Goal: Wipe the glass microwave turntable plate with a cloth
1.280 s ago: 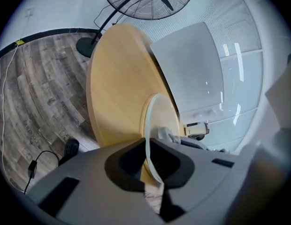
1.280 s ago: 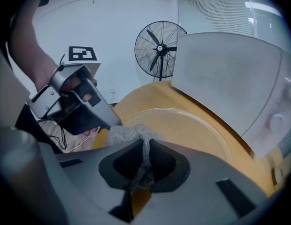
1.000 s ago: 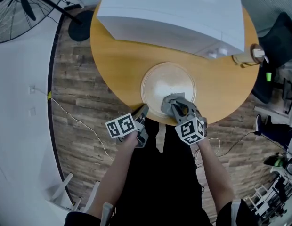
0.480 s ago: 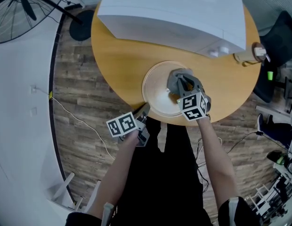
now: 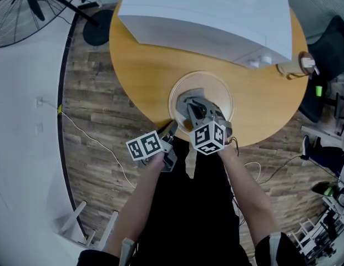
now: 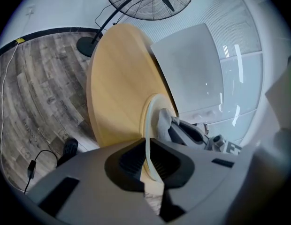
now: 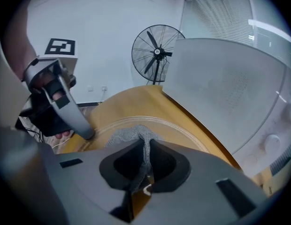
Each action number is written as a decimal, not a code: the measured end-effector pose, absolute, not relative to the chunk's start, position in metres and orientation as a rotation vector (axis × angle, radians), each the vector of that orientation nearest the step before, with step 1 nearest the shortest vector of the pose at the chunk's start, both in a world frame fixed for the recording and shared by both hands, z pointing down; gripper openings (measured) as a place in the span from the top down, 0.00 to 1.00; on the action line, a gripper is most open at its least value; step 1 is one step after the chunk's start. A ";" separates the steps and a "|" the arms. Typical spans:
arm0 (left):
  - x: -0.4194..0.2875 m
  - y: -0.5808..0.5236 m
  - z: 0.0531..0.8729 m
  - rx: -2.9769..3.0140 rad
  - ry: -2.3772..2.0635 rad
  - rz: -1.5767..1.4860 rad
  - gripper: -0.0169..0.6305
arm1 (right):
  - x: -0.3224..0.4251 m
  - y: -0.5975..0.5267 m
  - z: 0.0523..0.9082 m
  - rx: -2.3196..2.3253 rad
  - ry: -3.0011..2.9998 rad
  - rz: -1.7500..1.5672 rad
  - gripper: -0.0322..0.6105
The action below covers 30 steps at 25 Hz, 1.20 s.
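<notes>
The round, clear glass turntable plate [image 5: 215, 88] lies flat near the front edge of the wooden table [image 5: 144, 65]. A grey cloth [image 5: 186, 99], bunched up, rests on its left half, seemingly pressed against the glass.

The head view looks steeply down from above the round table [image 5: 144, 76], with the microwave [image 5: 205, 10] at twelve o'clock and the fan [image 5: 22, 4] at ten. The left gripper view, rolled on its side, sits right at the plate [image 6: 148, 118] rim. The right gripper view rides close above that plate, and both face the fan at twelve o'clock, microwave at two.
</notes>
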<state>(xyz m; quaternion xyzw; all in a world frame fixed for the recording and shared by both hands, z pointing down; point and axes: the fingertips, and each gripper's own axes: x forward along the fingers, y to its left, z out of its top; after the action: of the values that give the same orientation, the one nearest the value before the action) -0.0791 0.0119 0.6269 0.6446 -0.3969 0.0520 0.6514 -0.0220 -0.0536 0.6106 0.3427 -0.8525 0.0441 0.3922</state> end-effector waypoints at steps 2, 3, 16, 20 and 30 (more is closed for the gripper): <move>-0.079 0.012 0.627 1.463 -0.899 0.118 0.94 | -0.025 -0.035 0.610 0.830 -2.190 0.101 0.90; -0.079 0.012 0.627 1.463 -0.897 0.118 0.94 | -0.024 -0.028 0.610 0.816 -2.199 0.099 0.89; -0.078 0.012 0.627 1.471 -0.885 0.118 0.94 | 0.035 -0.038 0.615 0.898 -2.142 0.083 0.88; -0.078 0.011 0.627 1.473 -0.885 0.114 0.94 | 0.043 -0.070 0.616 0.979 -2.097 0.080 0.88; -0.080 0.008 0.627 1.440 -0.878 0.056 0.94 | 0.093 -0.101 0.611 1.179 -1.945 0.297 0.88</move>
<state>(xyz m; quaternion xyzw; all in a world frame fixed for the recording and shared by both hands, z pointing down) -0.0804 0.0084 0.6273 0.6376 -0.3886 0.0250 0.6647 0.0933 -0.1010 0.6106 0.4684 -0.7729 0.1182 0.4114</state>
